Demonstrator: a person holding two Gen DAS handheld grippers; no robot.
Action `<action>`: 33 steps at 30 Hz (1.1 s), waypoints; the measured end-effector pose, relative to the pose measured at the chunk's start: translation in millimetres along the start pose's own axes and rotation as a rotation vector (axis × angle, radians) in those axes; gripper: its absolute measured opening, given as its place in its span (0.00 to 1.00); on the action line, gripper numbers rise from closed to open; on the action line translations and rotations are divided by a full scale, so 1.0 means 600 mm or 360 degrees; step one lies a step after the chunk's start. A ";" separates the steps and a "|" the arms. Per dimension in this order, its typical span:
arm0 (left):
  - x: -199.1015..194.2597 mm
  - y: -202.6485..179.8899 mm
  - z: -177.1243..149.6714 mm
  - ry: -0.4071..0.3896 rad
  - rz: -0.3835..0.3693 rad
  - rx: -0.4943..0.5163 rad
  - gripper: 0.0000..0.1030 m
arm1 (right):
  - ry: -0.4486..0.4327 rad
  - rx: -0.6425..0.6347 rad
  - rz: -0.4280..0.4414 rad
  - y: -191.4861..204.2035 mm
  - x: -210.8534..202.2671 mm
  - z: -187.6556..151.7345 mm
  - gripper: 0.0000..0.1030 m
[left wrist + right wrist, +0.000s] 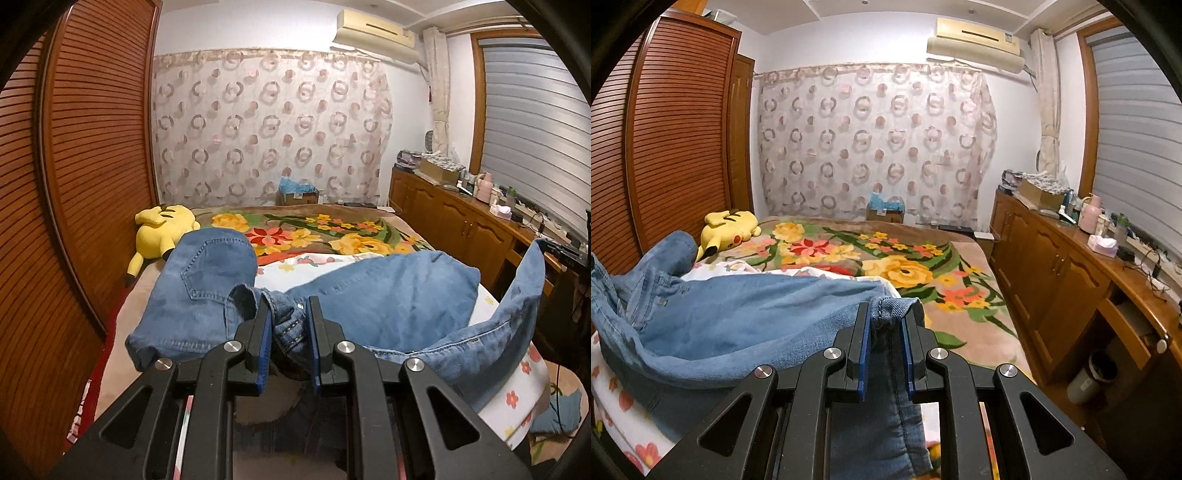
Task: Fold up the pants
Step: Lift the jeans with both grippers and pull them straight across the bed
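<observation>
Between the two grippers, a pair of blue denim pants (pixel 388 295) hangs stretched over the near end of a bed (pixel 979 295) that has a flowered blanket. The left gripper (pixel 286 314) has its fingers (pixel 264 332) nearly closed, clamped on a bunched, stitched edge of the denim that looks like the waistband end. From there, a panel with a back pocket spreads toward ten o'clock, and the long body of the pants runs toward two and three o'clock. The right gripper (pixel 886 325) likewise has its fingers (pixel 865 332) nearly closed, pinching a hemmed edge of denim, probably a leg cuff. In the right wrist view the cloth sweeps away toward nine o'clock, back to the other gripper, and some of it hangs below the fingers.

So the long axis of the pants lies side to side, from one gripper across to the other, along the near edge of the bed. Each hand holds its own end, and neither is nearer the middle. Flowered bedding stretches ahead at twelve o'clock. A yellow plush toy (pixel 729 229) lies at about eleven o'clock, well apart from the pants. Folding seems to call for bringing the two held ends together, or laying the pants forward.
</observation>
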State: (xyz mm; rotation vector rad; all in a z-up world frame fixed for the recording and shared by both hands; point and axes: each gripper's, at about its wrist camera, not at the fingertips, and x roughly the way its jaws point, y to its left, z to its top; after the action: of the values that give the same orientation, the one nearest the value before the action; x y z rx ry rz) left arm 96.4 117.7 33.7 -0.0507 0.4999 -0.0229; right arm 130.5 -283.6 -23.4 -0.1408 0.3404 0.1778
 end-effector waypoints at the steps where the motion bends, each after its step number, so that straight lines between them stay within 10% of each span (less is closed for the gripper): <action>1: 0.004 0.002 0.005 -0.0001 0.0003 -0.0009 0.18 | -0.0004 0.0003 0.0001 -0.001 0.006 0.007 0.14; 33: 0.273 0.070 0.068 0.0302 0.0118 -0.0086 0.18 | 0.0275 -0.0115 0.0016 0.016 0.365 0.146 0.14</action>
State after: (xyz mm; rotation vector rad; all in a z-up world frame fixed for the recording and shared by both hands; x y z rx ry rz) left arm 260.1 155.5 -11.4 -0.0832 0.6922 0.0590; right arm 359.5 -227.2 -17.5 -0.2265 0.5073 0.1884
